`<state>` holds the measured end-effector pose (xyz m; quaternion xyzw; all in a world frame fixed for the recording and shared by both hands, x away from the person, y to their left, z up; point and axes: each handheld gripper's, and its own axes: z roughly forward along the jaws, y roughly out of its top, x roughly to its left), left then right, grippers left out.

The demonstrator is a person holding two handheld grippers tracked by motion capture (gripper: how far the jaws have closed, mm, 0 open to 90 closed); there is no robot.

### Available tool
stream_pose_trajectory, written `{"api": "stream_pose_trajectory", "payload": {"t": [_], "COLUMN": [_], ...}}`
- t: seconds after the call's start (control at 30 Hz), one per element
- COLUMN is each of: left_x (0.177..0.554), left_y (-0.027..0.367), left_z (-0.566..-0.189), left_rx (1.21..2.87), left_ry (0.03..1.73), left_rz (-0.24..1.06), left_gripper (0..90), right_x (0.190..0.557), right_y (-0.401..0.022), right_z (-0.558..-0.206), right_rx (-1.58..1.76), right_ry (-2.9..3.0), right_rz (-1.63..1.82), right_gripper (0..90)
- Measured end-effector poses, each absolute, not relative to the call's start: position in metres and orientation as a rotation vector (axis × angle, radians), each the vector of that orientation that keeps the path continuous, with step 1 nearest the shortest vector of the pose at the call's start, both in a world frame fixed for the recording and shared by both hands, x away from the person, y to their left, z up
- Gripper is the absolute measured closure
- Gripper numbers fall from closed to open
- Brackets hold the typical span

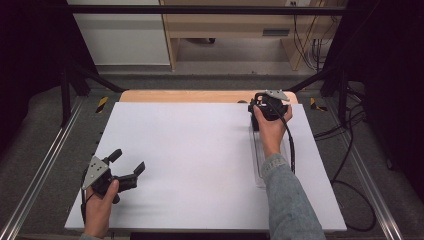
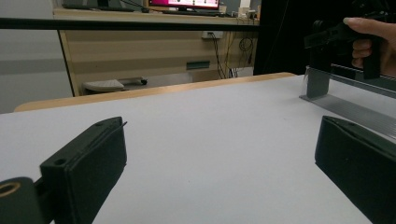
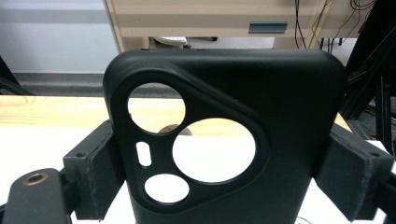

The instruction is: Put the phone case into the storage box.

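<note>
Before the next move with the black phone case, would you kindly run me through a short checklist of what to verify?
1. Phone case sits between the right gripper jaws, both sides in contact: ok.
2. Case stands upright and square in the grip, camera cut-outs facing the right gripper view: ok.
3. Left gripper open and holding nothing, ready to assist: ok.
4. White table between the two grippers free of obstacles: ok.
5. Clear tray lies under the right forearm; whether anything is in it: cannot tell.
6. How firmly the case is held: cannot tell.
</note>
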<state>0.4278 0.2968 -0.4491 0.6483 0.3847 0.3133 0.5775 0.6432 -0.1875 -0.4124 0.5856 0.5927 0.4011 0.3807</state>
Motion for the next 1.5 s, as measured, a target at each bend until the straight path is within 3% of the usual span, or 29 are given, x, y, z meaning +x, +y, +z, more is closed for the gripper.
{"api": "stream_pose_trajectory", "payload": {"t": [1.5], "left_x": [0.4273], "left_y": [0.2959], "left_z": [-0.4491], "left_rx": [1.521], "left_ry": [0.9], "left_rz": [0.727], "left_gripper": [2.3], "right_x": [0.644], "right_y": [-0.1867], "right_z": [-0.4128], "right_rx": [1.503], "right_ry": [1.536], "right_rz": [1.031], "right_gripper": [10.3]}}
